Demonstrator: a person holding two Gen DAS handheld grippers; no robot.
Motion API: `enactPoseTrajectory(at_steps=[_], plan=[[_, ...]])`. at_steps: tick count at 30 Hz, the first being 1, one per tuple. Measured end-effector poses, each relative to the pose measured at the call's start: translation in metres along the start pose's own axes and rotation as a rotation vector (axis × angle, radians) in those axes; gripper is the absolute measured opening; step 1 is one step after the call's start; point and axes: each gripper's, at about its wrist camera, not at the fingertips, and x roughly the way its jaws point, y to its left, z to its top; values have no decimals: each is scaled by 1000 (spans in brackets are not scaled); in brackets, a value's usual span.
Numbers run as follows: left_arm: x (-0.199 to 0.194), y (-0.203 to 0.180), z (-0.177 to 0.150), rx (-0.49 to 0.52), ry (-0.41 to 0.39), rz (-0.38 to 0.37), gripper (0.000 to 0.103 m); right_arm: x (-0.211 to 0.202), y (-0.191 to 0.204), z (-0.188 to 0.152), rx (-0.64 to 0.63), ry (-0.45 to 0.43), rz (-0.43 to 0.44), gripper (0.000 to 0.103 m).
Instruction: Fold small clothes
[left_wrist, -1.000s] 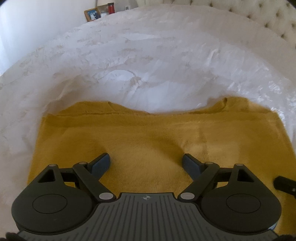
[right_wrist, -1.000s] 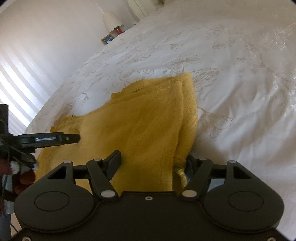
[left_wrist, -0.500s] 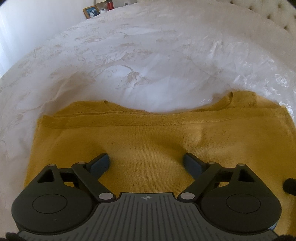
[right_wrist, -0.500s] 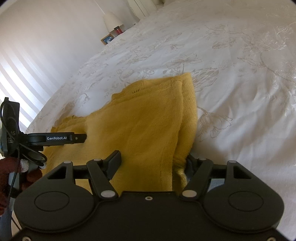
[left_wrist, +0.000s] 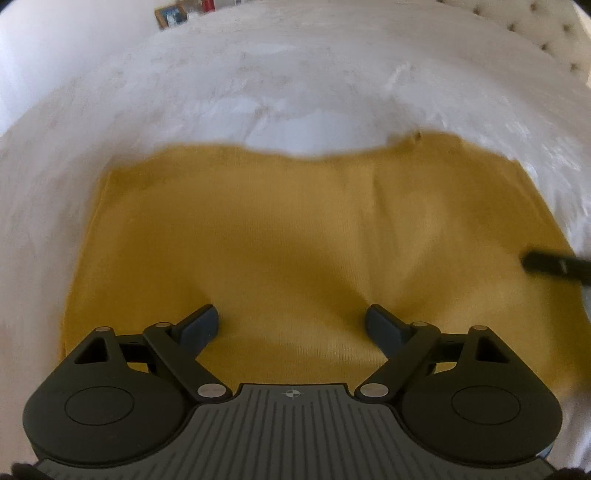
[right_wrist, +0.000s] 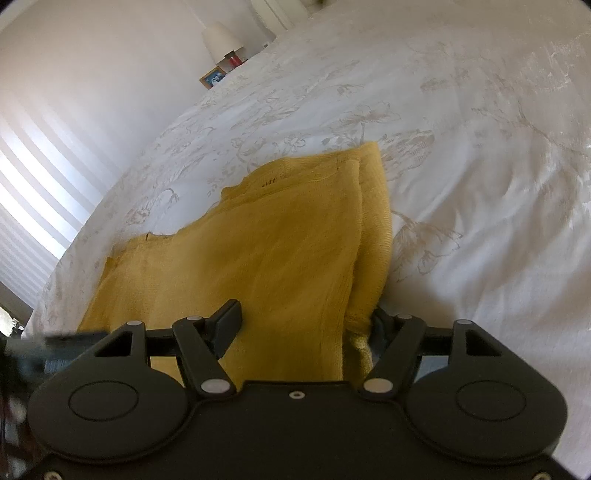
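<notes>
Mustard knit garment (left_wrist: 303, 236) lies spread on the white bed (left_wrist: 295, 81), already doubled over: the right wrist view shows stacked layers along its 3 o'clock edge, so the fold looks partly done. Left tool (left_wrist: 291, 325) hovers over the near half of the cloth, jaws spread wide, nothing between the pads; its opening has wavered slightly, first wider, then a touch narrower. Right tool (right_wrist: 306, 321) sits at the garment's near corner, jaws about half open; the layered edge bunches against its 3 o'clock finger (right_wrist: 380, 325), but whether the pads actually press cloth I cannot tell. Its dark fingertip also pokes into the left view at 3 o'clock. My read: this is the smoothing or regripping pause between folds. Next move calls for each tool to pinch a near corner through all layers, then carry both toward 12 o'clock evenly so nothing skews.
</notes>
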Motion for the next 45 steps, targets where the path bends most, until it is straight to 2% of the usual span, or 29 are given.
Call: enactPoseTrajectory(at_steps=[2, 6, 10, 14, 17, 19, 22, 27, 31, 37, 41, 45], plan=[[-5, 3, -15, -16, 5, -18, 88, 0, 0, 1, 6, 4, 1, 71], [-21, 7, -36, 14, -32, -30, 86, 1, 0, 4, 14, 17, -6, 71], [-39, 28, -39, -35, -95, -60, 85, 3, 3, 8, 18, 41, -25, 71], [-53, 56, -39, -49, -170, -35, 85, 6, 11, 13, -2, 70, -62, 69], [-59, 80, -42, -53, -204, -7, 85, 6, 18, 14, -30, 92, -103, 54], [-60, 95, -45, -46, -216, 16, 85, 4, 19, 15, -12, 96, -102, 29], [-55, 113, -48, -41, -214, 23, 85, 1, 28, 16, 5, 84, -137, 26], [-53, 143, -55, -87, -225, 6, 85, -4, 69, 21, -79, 78, -228, 25], [-54, 167, -66, -141, -218, -16, 85, -7, 114, 31, -153, 65, -232, 25], [-63, 189, -66, -175, -238, -37, 85, 12, 192, 31, -250, 67, -144, 24], [-65, 201, -66, -205, -239, -39, 85, 47, 242, 17, -321, 108, -81, 24], [-64, 214, -67, -242, -230, -36, 85, 81, 275, -3, -347, 139, -27, 23]])
